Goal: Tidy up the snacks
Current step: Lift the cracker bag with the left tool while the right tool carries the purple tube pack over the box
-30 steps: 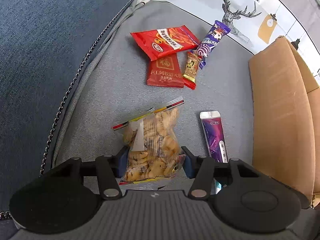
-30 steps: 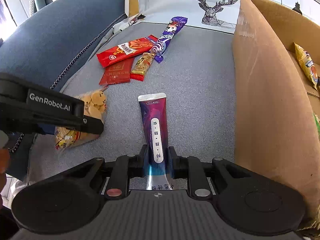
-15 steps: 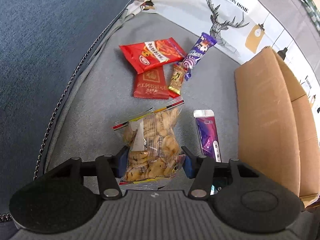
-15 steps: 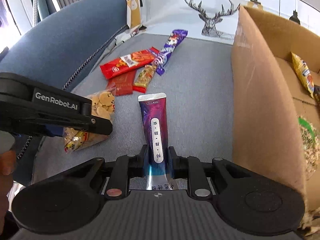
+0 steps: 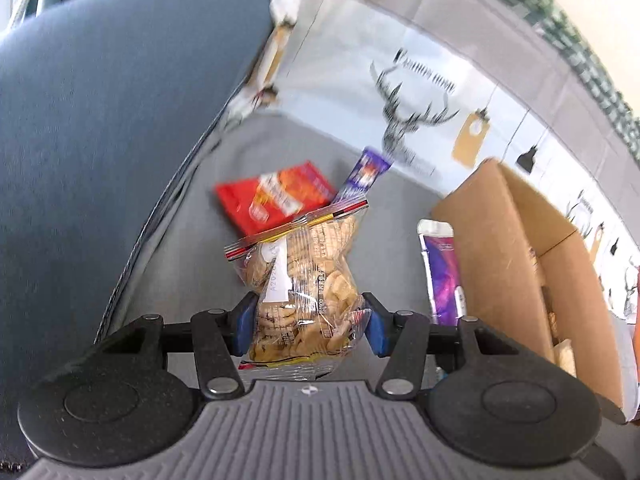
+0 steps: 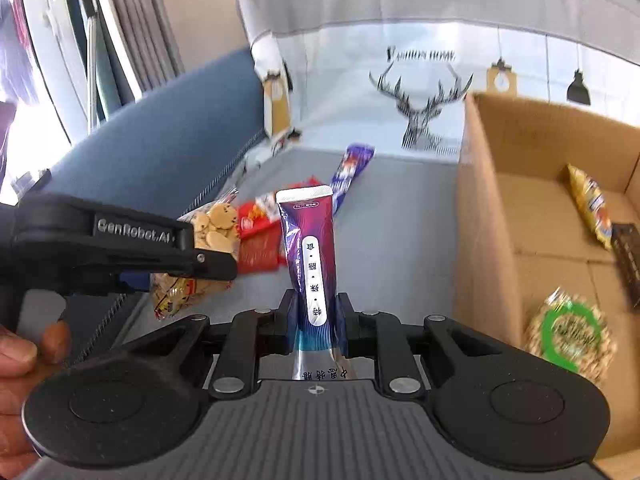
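Note:
My left gripper [image 5: 306, 326] is shut on a clear bag of biscuits [image 5: 304, 280] and holds it above the grey sofa seat; the bag also shows in the right wrist view [image 6: 208, 248]. My right gripper [image 6: 316, 320] is shut on a purple snack pouch [image 6: 310, 248], held upright off the seat; the pouch shows at the right of the left wrist view [image 5: 440, 268]. An open cardboard box [image 6: 480, 216] stands just to the right of both grippers. On the seat behind lie a red packet [image 5: 276, 196] and a purple candy bar [image 5: 366, 172].
Inside the box lie a yellow snack bag [image 6: 590, 204], a green-labelled nut bag [image 6: 568, 336] and a dark bar [image 6: 628, 256]. A blue sofa armrest [image 5: 100, 140] rises on the left. A deer-print cushion [image 6: 420, 92] stands behind.
Both grippers have lifted their snacks well off the seat and tilted up. The box interior has come into the right wrist view.

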`<control>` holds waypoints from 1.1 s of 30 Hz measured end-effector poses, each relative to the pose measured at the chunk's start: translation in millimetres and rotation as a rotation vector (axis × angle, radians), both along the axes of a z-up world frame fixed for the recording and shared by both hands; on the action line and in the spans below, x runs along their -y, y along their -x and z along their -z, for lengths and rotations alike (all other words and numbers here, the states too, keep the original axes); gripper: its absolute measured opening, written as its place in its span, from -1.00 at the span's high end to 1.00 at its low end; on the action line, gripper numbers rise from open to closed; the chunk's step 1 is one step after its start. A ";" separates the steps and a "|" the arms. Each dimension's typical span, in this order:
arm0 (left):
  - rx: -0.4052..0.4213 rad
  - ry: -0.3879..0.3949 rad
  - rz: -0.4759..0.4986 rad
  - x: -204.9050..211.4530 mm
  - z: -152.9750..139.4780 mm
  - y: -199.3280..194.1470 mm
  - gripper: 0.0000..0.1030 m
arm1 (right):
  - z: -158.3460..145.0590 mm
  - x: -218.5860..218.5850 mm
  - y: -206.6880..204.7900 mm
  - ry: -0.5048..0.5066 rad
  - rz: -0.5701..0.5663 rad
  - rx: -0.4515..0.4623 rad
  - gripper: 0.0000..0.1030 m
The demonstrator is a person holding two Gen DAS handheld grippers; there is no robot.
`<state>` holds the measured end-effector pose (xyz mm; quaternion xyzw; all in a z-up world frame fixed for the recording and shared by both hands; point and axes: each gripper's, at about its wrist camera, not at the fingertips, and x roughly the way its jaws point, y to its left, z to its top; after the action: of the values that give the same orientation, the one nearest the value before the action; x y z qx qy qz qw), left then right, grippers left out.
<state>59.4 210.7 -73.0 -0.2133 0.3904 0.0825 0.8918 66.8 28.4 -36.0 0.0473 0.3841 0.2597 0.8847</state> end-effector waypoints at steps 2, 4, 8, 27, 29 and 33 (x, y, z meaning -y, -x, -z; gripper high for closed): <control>0.040 0.003 -0.001 1.7 -5.5 0.7 -0.14 | -7.8 7.8 -0.7 -0.027 0.014 0.028 0.60; 0.077 0.006 -0.002 4.9 -10.7 1.4 -0.14 | -15.2 15.9 -1.6 -0.053 0.028 0.056 0.60; 0.145 0.014 -0.001 13.2 -20.1 -1.2 -0.14 | -25.8 32.1 -4.7 -0.085 0.050 0.101 0.60; 0.352 0.037 0.139 87.1 -47.3 -23.7 -0.14 | -58.2 132.3 -19.2 -0.124 0.233 0.191 0.60; 0.372 0.030 0.166 101.9 -49.3 -26.0 -0.14 | -59.4 145.6 -21.4 -0.113 0.269 0.206 0.60; 0.399 0.028 0.211 130.1 -51.2 -32.4 -0.14 | -55.6 173.6 -26.7 -0.090 0.349 0.222 0.60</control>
<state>91.8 80.6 -21.8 -0.1956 0.2276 -0.0602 0.9520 93.6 -145.1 19.6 0.1238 0.2584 0.1233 0.9501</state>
